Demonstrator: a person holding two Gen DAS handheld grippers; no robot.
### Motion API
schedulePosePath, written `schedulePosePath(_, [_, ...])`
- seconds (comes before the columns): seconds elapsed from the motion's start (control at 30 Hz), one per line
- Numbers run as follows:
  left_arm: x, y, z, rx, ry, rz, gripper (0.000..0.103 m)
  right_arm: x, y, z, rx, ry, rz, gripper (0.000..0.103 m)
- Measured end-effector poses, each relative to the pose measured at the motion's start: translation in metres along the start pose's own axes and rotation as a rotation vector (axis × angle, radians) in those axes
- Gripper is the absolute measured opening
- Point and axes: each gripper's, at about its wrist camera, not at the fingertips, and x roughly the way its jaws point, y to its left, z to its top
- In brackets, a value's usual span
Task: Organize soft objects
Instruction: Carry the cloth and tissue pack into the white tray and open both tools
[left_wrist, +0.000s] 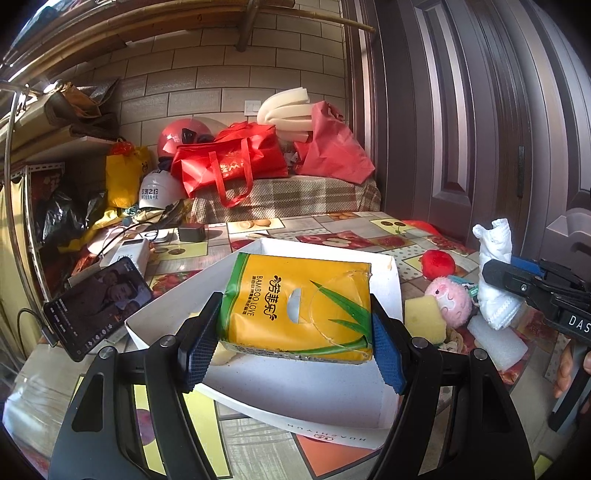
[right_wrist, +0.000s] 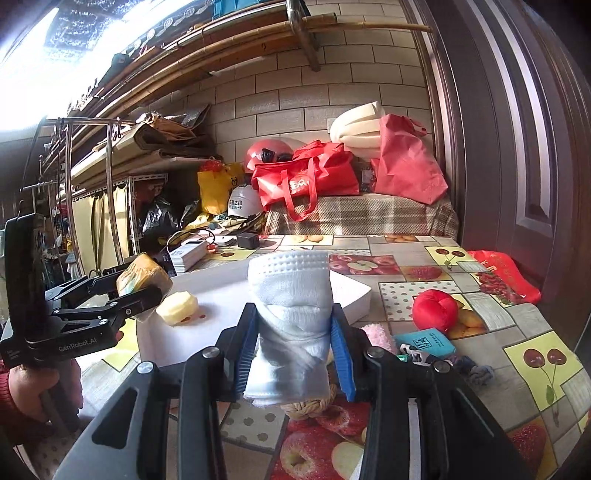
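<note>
**Both hand-held grippers loaded over the white box**

My left hand-held gripper (left_wrist: 293, 338) clamped the yellow tissue pack (left_wrist: 299, 306) above the white box (left_wrist: 317, 391). My right hand-held gripper (right_wrist: 293, 345) gripped a rolled white cloth (right_wrist: 290, 325) at the box's right edge. Right of the box, a red plush ball (right_wrist: 434, 309) lay on the tabletop (right_wrist: 524, 369).

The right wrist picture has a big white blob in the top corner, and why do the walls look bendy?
Right wrist view: daylight overexposes the upper left corner, washing out detail. Both views: the fisheye lens bows the door and brick wall; the tissue pack and rolled white cloth stay sharp.
</note>
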Motion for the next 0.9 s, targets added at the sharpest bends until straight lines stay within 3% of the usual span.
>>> schedulePosePath(0.3, [0.021, 0.015, 0.005, 0.004, 0.000, 0.044, 0.074, 0.045, 0.016, 0.001, 0.036, 0.061, 0.063, 0.038])
schedulePosePath(0.7, [0.066, 0.037, 0.019, -0.018, -0.002, 0.115, 0.074, 0.092, 0.054, 0.013, -0.044, 0.060, 0.088, 0.038])
schedulePosePath(0.9, [0.085, 0.052, 0.025, -0.051, 0.007, 0.154, 0.074, 0.123, 0.056, 0.020, -0.023, 0.103, 0.080, 0.038])
